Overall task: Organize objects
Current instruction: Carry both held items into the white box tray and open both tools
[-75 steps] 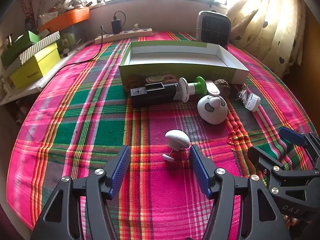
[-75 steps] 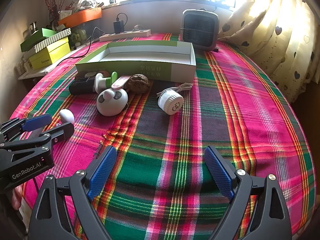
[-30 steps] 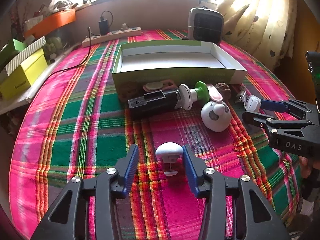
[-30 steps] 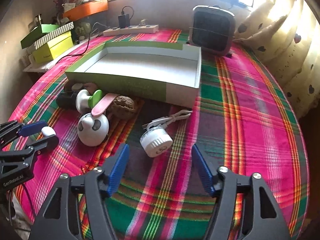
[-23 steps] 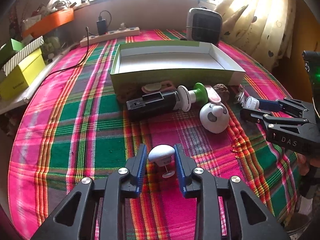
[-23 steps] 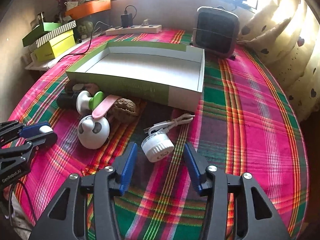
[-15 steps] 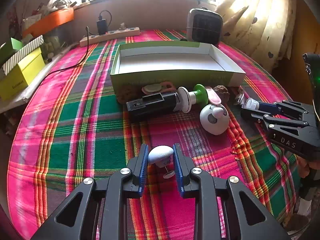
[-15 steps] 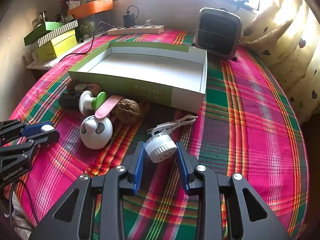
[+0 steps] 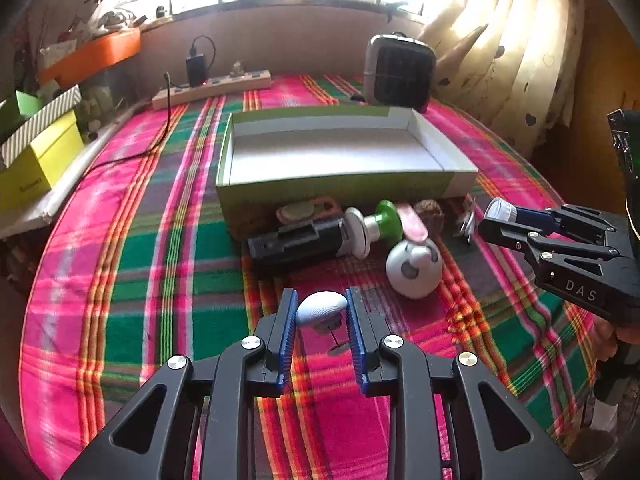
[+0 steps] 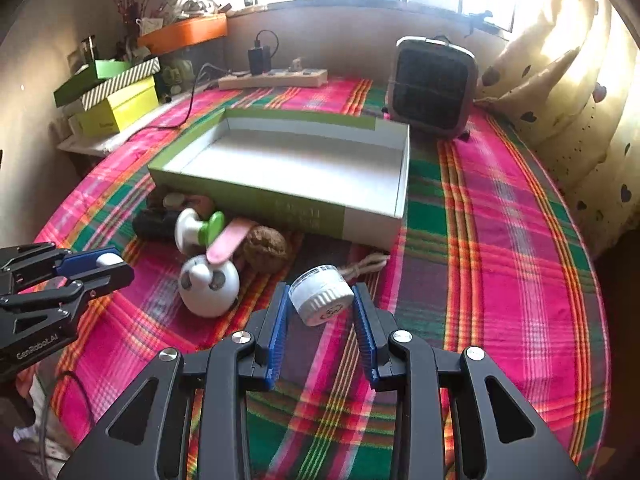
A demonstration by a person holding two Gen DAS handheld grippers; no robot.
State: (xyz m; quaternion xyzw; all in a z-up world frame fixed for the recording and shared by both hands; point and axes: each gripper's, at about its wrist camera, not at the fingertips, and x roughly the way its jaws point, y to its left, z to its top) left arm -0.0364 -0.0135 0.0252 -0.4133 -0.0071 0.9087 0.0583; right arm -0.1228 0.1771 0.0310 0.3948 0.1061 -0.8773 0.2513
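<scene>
mushroom knob (image 9: 321,307) pinched, ribbed puck (image 10: 321,294) pinched

Both cameras sit just behind their blue fingers, angled down over the plaid-covered surface (image 9: 120,280) toward the window. The left view looks from the near left, the right from the near right. Both take in the open box (image 9: 340,152) (image 10: 288,160), the heater (image 9: 400,70) (image 10: 432,84), and each other's gripper.

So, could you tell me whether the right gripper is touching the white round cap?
Touching. The right wrist view shows both blue pads of the right gripper pressed against the white round cap.
</scene>
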